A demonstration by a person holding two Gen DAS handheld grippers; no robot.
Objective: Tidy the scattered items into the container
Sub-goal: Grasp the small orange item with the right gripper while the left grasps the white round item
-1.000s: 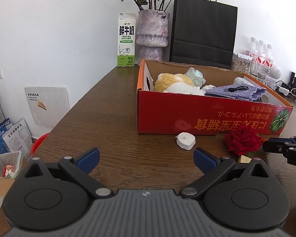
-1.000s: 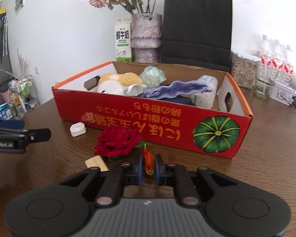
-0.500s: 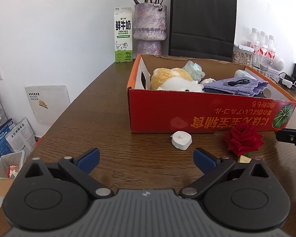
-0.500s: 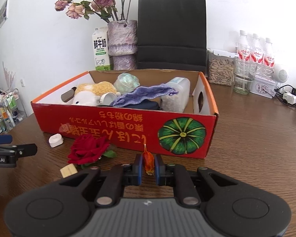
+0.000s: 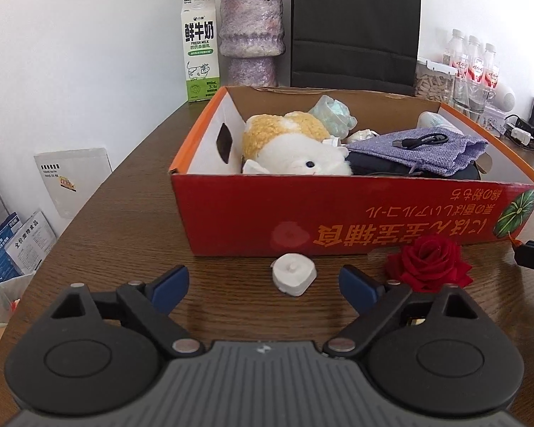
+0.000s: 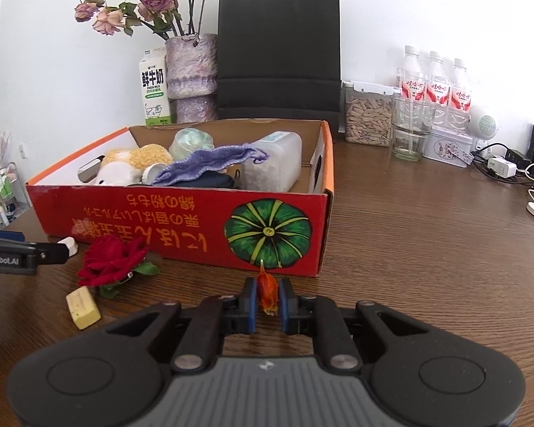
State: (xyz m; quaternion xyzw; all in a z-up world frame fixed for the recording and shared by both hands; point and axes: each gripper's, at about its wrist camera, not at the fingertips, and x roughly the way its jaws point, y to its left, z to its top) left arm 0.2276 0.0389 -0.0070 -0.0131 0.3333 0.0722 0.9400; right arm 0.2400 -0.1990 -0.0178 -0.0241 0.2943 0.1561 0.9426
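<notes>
The red cardboard box [image 5: 356,213] [image 6: 181,220] holds a plush toy [image 5: 295,149], a purple pouch [image 5: 420,149] and a clear jar [image 6: 272,167]. In front of it on the table lie a small white round item [image 5: 293,274], a red rose [image 5: 429,261] [image 6: 112,259] and a yellow block [image 6: 82,307]. My left gripper [image 5: 263,286] is open, low over the table, with the white item just ahead between its fingers. My right gripper [image 6: 267,295] is shut on a small orange dried flower [image 6: 267,291], near the box's front right corner.
Behind the box stand a milk carton [image 5: 199,64], a purple vase [image 5: 251,35] and a black paper bag [image 5: 354,25]. At the back right are water bottles [image 6: 432,85], a seed jar [image 6: 368,117], a glass [image 6: 411,130], a tin [image 6: 448,147] and chargers with cables [image 6: 502,167].
Both grippers have shifted right along the box front. The left gripper has come closer to the white item. The right gripper still holds the orange flower.
</notes>
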